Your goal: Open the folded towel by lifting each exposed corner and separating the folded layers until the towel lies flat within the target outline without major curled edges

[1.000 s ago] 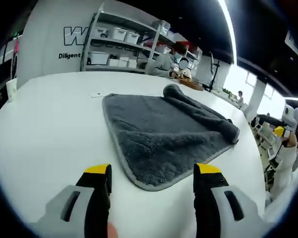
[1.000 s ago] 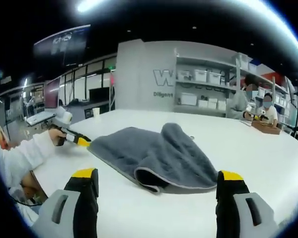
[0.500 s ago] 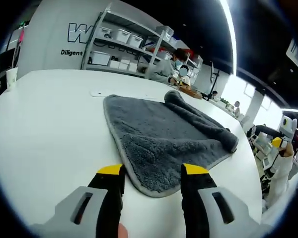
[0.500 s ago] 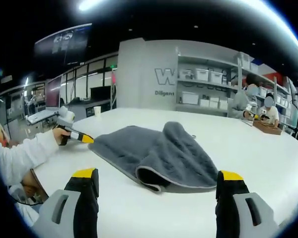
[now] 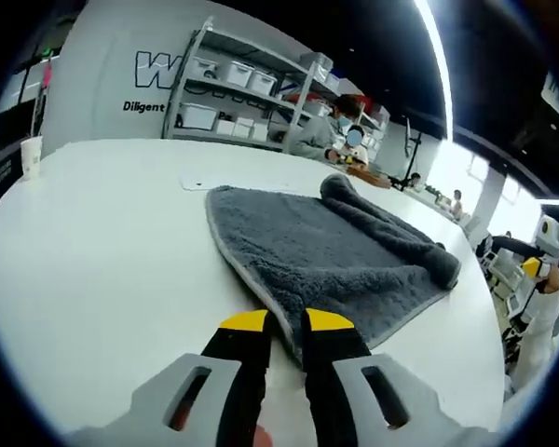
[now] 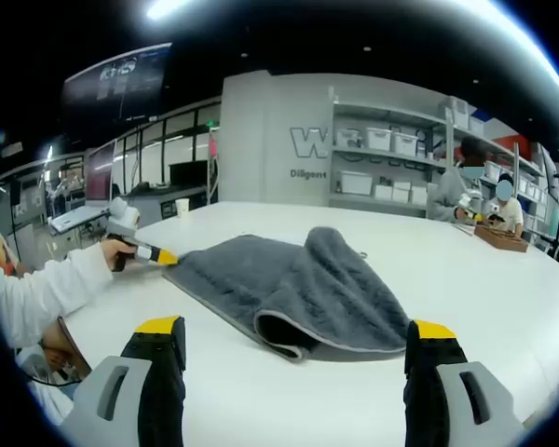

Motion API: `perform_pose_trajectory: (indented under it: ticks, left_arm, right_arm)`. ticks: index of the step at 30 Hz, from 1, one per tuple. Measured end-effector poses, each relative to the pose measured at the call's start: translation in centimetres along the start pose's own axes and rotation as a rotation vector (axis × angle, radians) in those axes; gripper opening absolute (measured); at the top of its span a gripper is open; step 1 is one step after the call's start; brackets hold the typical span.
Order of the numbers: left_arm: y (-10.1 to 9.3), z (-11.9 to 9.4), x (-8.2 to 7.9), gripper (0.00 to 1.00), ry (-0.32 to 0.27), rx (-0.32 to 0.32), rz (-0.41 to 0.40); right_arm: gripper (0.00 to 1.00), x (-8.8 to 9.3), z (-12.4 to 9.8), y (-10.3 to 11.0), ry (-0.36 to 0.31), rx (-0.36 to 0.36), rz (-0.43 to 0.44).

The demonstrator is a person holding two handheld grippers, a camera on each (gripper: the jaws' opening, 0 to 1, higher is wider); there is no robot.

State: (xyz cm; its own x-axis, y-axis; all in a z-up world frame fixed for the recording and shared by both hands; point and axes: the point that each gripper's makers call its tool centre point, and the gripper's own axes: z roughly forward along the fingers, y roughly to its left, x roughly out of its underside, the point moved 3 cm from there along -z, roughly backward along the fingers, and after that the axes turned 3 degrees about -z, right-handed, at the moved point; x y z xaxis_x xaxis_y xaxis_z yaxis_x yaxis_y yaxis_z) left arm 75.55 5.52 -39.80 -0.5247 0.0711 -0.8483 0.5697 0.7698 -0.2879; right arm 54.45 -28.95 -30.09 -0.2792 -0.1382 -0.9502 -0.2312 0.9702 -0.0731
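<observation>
Left gripper [image 5: 286, 321] clamps the near corner of the grey towel [image 5: 340, 251]; right gripper [image 6: 293, 337] stands apart. Soft, limp fabric: grip hemmed corners.

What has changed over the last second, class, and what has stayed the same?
The left gripper moved in on the near corner of the grey towel and its jaws closed onto it. The right gripper stayed open and short of the towel, whose folded-over layer is as before on the white table.

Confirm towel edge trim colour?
Light grey binding on the dark grey towel; clearest in the left gripper view.
</observation>
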Motion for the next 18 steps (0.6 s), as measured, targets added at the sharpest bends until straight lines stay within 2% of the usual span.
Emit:
perform_pose_trajectory:
  ticks: [6, 7, 11, 18]
  left_arm:
    - [0.2, -0.2, 0.7, 0.04, 0.043, -0.014, -0.015]
    - [0.2, -0.4, 1.0, 0.03, 0.070, -0.025, -0.024]
    - [0.0, -0.5, 1.1, 0.03, 0.075, -0.021, -0.031]
    - [0.2, -1.2, 1.2, 0.03, 0.102, -0.069, 0.030]
  right_arm:
    - [0.98, 0.1, -0.1, -0.2, 0.001, 0.004, 0.003]
    - [0.98, 0.1, 0.0, -0.3, 0.002, 0.007, 0.003]
    - [0.97, 0.1, 0.0, -0.3, 0.003, 0.006, 0.003]
    - [0.97, 0.1, -0.1, -0.2, 0.006, 0.003, 0.001]
